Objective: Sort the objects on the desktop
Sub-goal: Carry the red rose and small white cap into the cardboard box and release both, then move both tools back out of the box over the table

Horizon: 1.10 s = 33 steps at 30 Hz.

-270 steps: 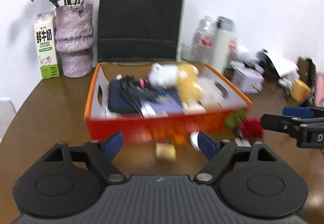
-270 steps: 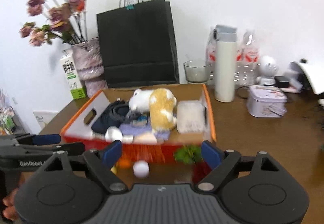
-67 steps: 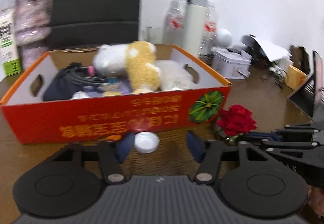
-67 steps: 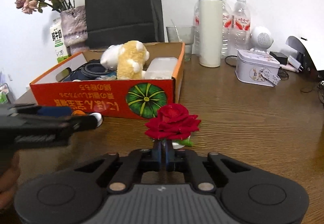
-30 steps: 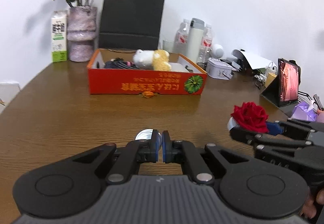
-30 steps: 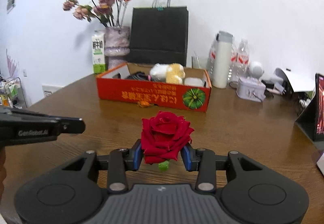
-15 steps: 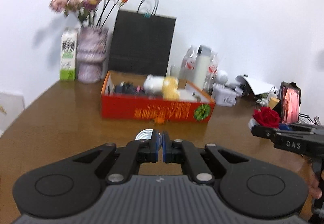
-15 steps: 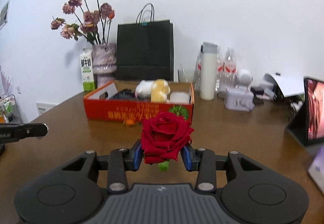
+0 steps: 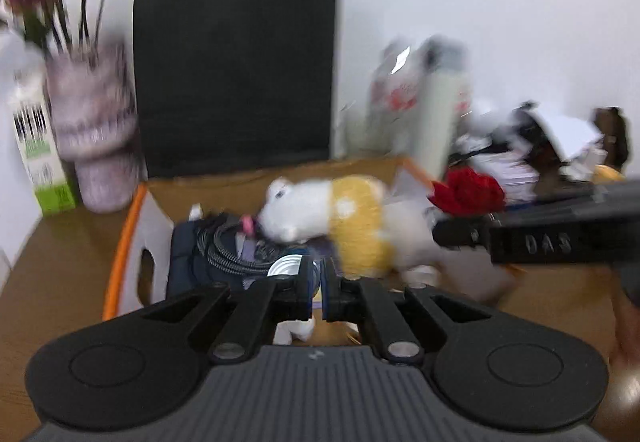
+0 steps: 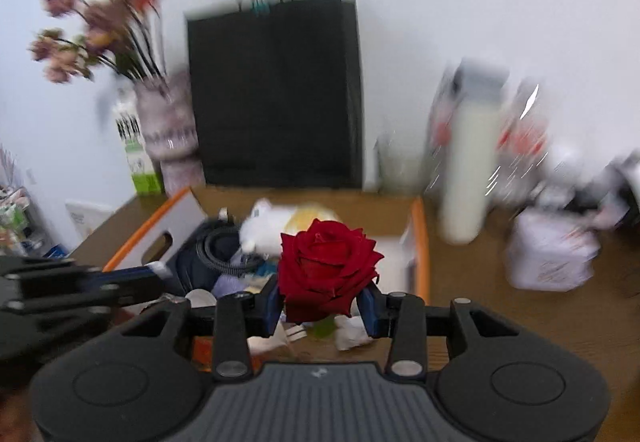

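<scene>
Orange box (image 10: 421, 242), rose (image 10: 326, 268) in right hand-held gripper (image 10: 323, 308)

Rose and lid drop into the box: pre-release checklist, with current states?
1. Right gripper jaws clamped on the rose: ok.
2. Left gripper jaws shut on the round silver lid: ok.
3. Both grippers near the orange box, pointing into it: ok.
4. Free spot under the rose: cannot tell; plush toy and cables crowd the box.
5. Frames sharp enough to judge clearance: not ok, blurred.

Brown wooden table (image 10: 520, 322) carries orange box (image 10: 420, 242), vase (image 9: 96, 146), black bag (image 10: 276, 102).
</scene>
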Tool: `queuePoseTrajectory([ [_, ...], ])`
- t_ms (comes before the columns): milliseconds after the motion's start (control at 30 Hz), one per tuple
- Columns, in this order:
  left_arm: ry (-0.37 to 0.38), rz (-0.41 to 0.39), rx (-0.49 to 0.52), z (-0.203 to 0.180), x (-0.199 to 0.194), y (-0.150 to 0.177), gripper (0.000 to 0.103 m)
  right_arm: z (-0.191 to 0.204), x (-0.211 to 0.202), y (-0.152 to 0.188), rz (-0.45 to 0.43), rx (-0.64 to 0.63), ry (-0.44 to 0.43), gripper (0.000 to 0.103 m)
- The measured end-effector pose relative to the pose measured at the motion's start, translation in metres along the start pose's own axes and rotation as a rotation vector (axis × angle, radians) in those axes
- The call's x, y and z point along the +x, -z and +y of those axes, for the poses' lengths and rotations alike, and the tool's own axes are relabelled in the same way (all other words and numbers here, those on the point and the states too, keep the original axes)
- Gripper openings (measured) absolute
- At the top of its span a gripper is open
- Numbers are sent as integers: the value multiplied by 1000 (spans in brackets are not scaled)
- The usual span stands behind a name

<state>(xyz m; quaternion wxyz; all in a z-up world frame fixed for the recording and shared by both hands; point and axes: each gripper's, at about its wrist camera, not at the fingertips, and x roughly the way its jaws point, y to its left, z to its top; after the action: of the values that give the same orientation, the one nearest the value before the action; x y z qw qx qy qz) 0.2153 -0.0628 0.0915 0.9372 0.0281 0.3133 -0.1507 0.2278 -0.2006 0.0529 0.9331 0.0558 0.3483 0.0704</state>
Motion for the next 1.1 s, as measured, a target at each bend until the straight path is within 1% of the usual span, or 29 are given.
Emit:
queuePoseTrajectory([
  [67,39,77,-20,6,26,-3,4,-1,31,-2,85,8,-18,38],
  [100,62,103,-23,7,33,-2,8,-1,46,-1,138,-1,-40,39],
  [133,67,116,-9,7,37,1,13,1,54,2,171,-10,-51,39],
  [167,60,103,9,6,36,4,31,2,62,4,195,-24,-43,39],
  [200,51,79,29,6,32,7,45,3,64,5,195,-49,-33,44],
  [233,41,51,40,7,28,8,49,2,61,6,180,-59,-21,45],
  [267,40,35,40,9,24,6,51,0,57,4,169,-50,-13,50],
  [300,40,37,30,12,21,3,53,-3,51,1,154,-35,-15,54],
  [333,33,38,14,14,17,-3,55,-5,44,-3,136,-25,-22,55],
  [400,7,16,-19,16,3,-12,70,-6,26,-12,95,-22,-24,56],
  [433,-6,3,-28,17,-4,-15,74,-4,16,-13,78,-27,-23,57],
  [533,-17,-6,-33,13,-28,-14,80,0,-8,-12,44,-33,-28,58],
  [567,-25,-8,-35,11,-35,-11,84,2,-14,-10,33,-30,-28,58],
  [633,-45,-15,-37,8,-51,-2,87,7,-28,0,11,-27,-11,58],
  [700,-48,-32,-64,7,-68,13,97,12,-43,17,-12,-22,14,59],
  [733,-45,-43,-79,5,-75,22,99,15,-50,25,-14,-27,21,59],
  [867,-54,-50,-70,-13,-94,52,101,29,-74,65,-25,-77,79,68],
  [933,-56,-64,-54,-20,-107,66,101,35,-88,88,-37,-97,129,69],
  [967,-62,-72,-48,-25,-116,75,102,37,-95,100,-48,-105,145,71],
  [1067,-77,-104,-41,-33,-139,105,103,40,-114,140,-72,-97,165,81],
  [1100,-90,-109,-39,-35,-145,116,103,43,-119,155,-73,-98,174,81],
])
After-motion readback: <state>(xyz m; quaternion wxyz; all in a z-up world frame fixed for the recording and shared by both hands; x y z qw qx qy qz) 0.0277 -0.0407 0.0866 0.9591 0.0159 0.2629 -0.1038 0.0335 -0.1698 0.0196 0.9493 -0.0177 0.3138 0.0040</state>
